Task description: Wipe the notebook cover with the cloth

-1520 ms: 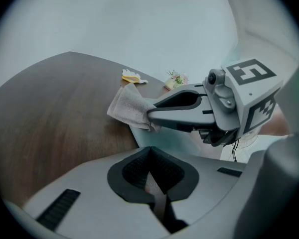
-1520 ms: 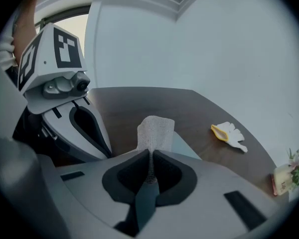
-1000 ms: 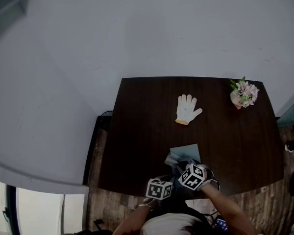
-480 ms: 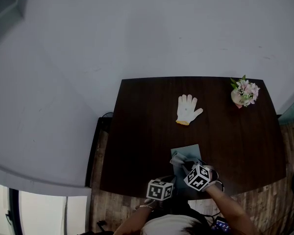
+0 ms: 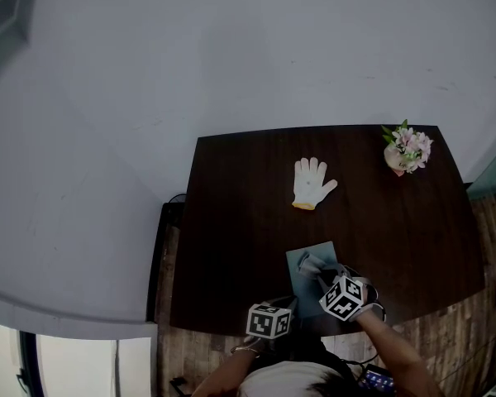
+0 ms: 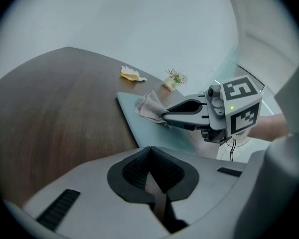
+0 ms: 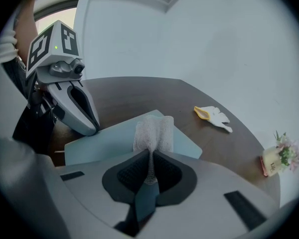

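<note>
The right gripper [image 7: 150,153] is clamped on the cloth [image 7: 153,129], whose bunched end sticks out just ahead of its jaws and rests on the notebook [image 7: 107,139]. The notebook lies flat on the table [image 7: 134,96], under and ahead of this gripper. To its left, the left gripper [image 6: 150,151] has its jaws together and empty, its tip by the notebook's left edge. A glove [image 7: 213,116] lies farther ahead and to the right, with flowers [image 7: 281,156] beyond it.
</note>
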Action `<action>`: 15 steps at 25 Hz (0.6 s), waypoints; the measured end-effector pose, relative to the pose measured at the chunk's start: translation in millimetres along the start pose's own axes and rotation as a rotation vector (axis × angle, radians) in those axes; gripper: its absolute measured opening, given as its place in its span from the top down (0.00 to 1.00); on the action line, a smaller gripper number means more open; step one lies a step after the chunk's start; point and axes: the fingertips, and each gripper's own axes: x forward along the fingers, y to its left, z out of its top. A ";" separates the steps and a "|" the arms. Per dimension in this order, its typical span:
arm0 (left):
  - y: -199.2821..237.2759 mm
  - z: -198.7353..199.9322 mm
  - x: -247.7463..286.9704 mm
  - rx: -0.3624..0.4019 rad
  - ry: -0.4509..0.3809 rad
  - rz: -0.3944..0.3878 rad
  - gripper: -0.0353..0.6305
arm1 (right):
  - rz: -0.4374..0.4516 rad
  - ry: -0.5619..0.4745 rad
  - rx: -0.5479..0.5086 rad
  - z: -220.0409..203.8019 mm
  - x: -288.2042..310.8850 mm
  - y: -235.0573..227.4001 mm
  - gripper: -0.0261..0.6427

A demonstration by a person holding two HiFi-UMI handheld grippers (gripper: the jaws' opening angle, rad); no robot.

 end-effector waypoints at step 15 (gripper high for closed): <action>0.0 0.1 -0.5 -0.002 0.006 -0.004 0.93 | -0.070 0.037 0.061 -33.2 -16.3 -23.7 0.91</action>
